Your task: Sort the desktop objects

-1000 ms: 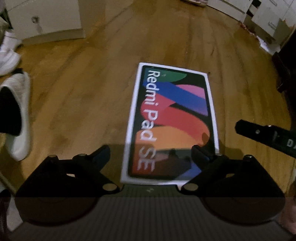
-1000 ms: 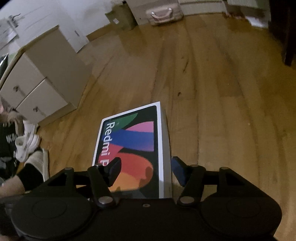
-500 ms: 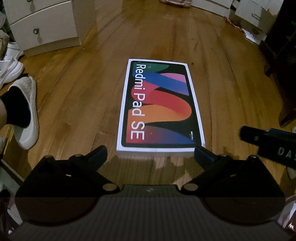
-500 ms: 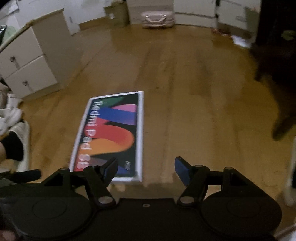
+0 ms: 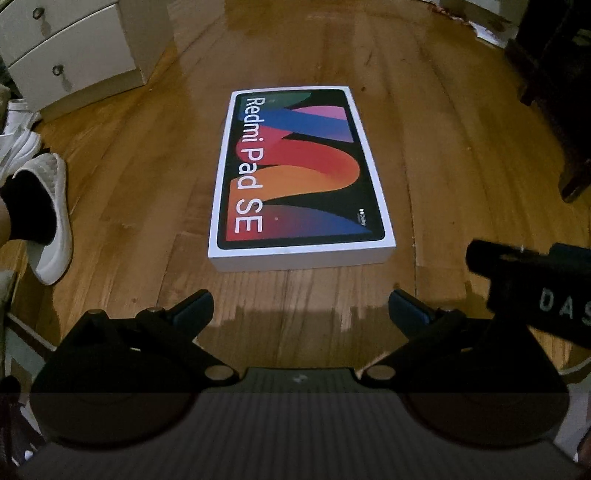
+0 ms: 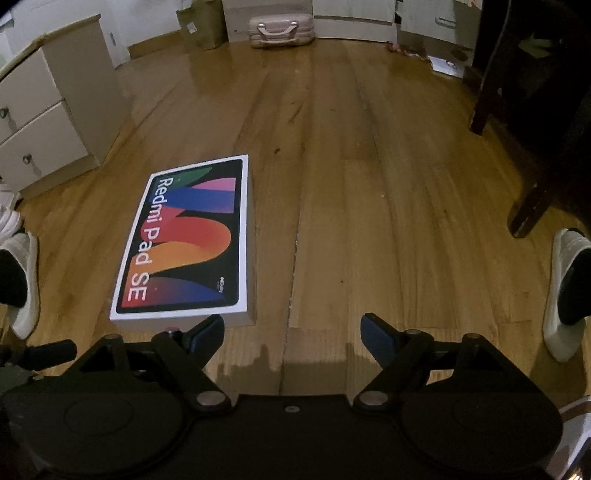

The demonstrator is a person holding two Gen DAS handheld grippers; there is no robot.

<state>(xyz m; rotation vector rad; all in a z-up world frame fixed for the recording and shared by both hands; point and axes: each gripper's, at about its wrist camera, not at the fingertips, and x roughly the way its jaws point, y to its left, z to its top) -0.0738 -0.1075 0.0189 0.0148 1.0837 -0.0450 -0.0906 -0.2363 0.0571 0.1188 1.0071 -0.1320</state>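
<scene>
A white tablet box (image 5: pixel 301 173) printed "Redmi Pad SE" with coloured waves lies flat on the wooden floor. My left gripper (image 5: pixel 301 306) hangs just short of the box's near end, jaws wide open and empty. In the right wrist view the same box (image 6: pixel 188 243) lies left of centre. My right gripper (image 6: pixel 291 330) is over bare floor to the right of the box's near corner; its jaws are opening and nothing is between them. Part of the right gripper's body (image 5: pixel 532 280) shows at the right edge of the left wrist view.
A white drawer cabinet (image 6: pixel 44 118) stands at the left. A person's feet in white slippers (image 5: pixel 48 218) (image 6: pixel 565 291) flank the box. Dark furniture legs (image 6: pixel 532 199) stand at the right. A pink case (image 6: pixel 282 29) and boxes line the far wall.
Both grippers let go of the box and drew back from it, their jaws spreading. The box now lies free on the floor, farther ahead of both.
</scene>
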